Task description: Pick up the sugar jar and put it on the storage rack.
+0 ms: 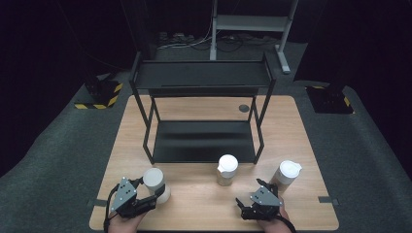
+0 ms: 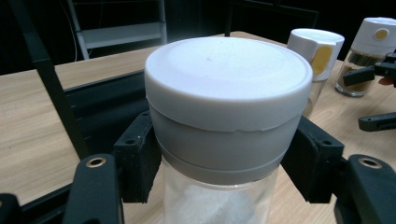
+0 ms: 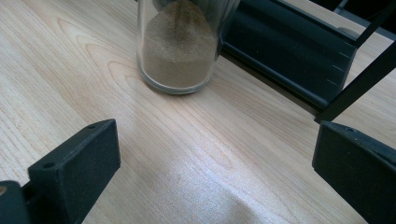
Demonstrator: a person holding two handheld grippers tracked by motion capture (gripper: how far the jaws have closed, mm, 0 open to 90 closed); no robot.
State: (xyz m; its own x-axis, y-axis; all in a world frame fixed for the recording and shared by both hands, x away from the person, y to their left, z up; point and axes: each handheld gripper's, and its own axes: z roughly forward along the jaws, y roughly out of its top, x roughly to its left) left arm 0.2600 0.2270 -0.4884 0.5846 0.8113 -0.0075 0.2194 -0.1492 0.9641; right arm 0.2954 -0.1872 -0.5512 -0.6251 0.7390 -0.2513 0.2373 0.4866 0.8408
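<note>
The wooden table (image 1: 204,199) carries a black two-tier metal rack (image 1: 201,80) at its far half, and three spice jars stand in a row in front of it. The biggest thing near me is the jar with the plain grey-white lid (image 2: 228,81), at the front left of the table, and my left gripper (image 1: 145,194) has its jaws set against the jar just under the lid collar, one pad on each side. It is clear glass with white powder inside, so I judge it rigid, smooth and fairly light, likely to slip if squeezed on the bare glass; the ribbed collar below the cap looks the safer hold, and glass will not forgive a knock against the rack's frame. My right gripper (image 1: 258,200) sits at the front right with its jaws spread wide and nothing between them. Ahead of it stands the middle jar (image 3: 178,46), holding brown powder, well clear of the pads. The third jar (image 1: 286,175) stands just beside my right hand (image 1: 272,224).
</note>
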